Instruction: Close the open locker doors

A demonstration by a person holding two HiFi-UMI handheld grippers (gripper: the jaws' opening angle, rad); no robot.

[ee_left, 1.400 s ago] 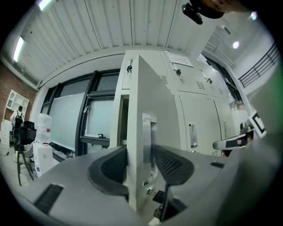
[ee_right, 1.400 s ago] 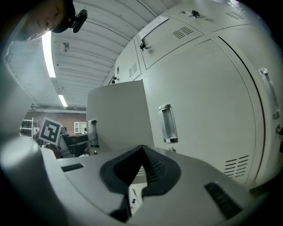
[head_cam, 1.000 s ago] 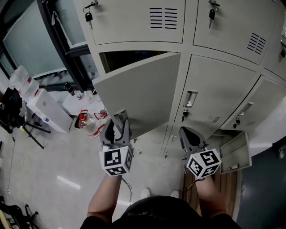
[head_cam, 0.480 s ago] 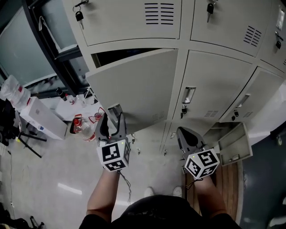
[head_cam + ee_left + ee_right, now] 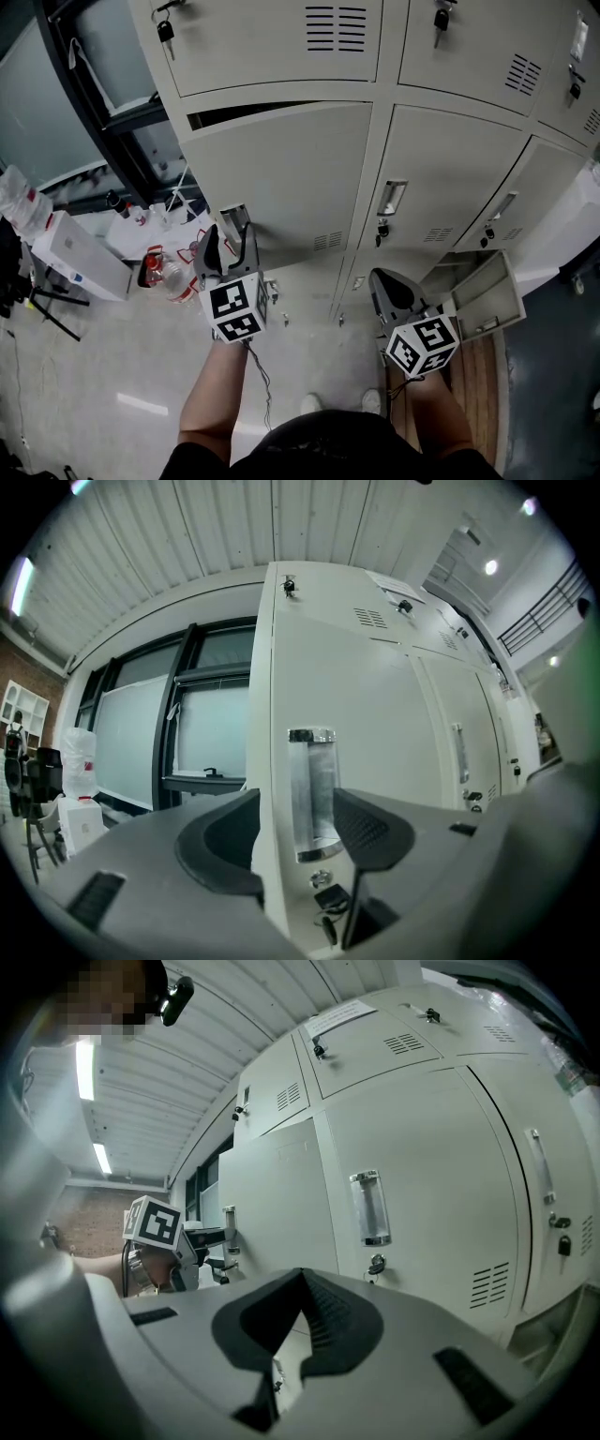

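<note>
The left hand-held gripper point(image 5: 232, 240), jaws apart and just opened wider, straddles the upright free edge of the nearly shut middle locker door point(image 5: 281, 178) straight ahead, while the closed, empty right hand-held gripper point(image 5: 394, 286) hangs nearer the low open door point(image 5: 487, 298).

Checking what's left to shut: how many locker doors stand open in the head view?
2: the left middle-row door, ajar; the small bottom-row door at lower right, swung wide. Others may be out of frame.
</note>
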